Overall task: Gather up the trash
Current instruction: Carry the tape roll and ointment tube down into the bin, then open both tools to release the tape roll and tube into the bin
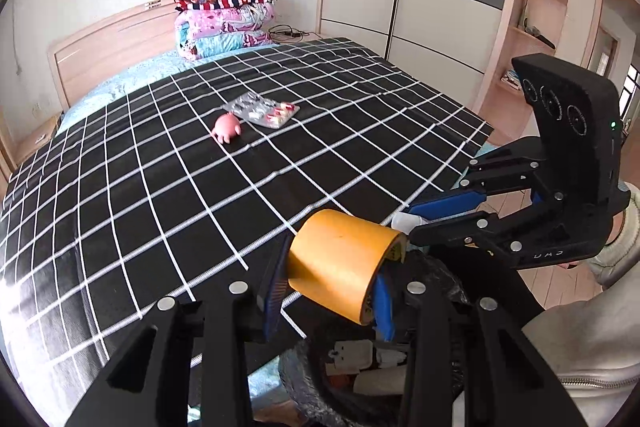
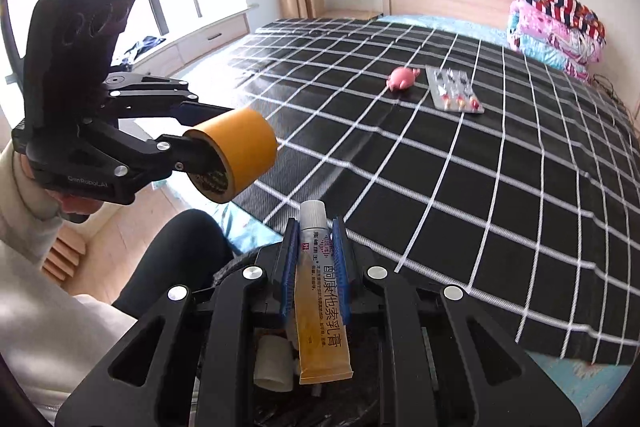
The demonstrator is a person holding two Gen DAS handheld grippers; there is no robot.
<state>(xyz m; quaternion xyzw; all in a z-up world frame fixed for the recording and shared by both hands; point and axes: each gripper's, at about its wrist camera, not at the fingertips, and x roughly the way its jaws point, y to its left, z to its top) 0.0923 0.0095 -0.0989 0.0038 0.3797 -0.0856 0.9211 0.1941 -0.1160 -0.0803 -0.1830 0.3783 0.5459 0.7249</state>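
Yellow tape roll [image 1: 344,259] clamped in left gripper [image 1: 332,291], ointment tube [image 2: 322,291] pinched in right gripper [image 2: 316,267], both over black-lined trash bin [image 1: 436,275] beside bed. Farther out on checked bedspread [image 1: 168,187]: pink toy [image 1: 227,127], pill blister pack [image 1: 262,109].

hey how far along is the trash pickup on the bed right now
Some trash already lies in the black bag below the grippers. In hand: the left gripper is shut on the yellow tape roll, and the right gripper is shut on the ointment tube, both over the bag, not yet dropped. Left on the checked bedspread: the blister pack and the pink toy.
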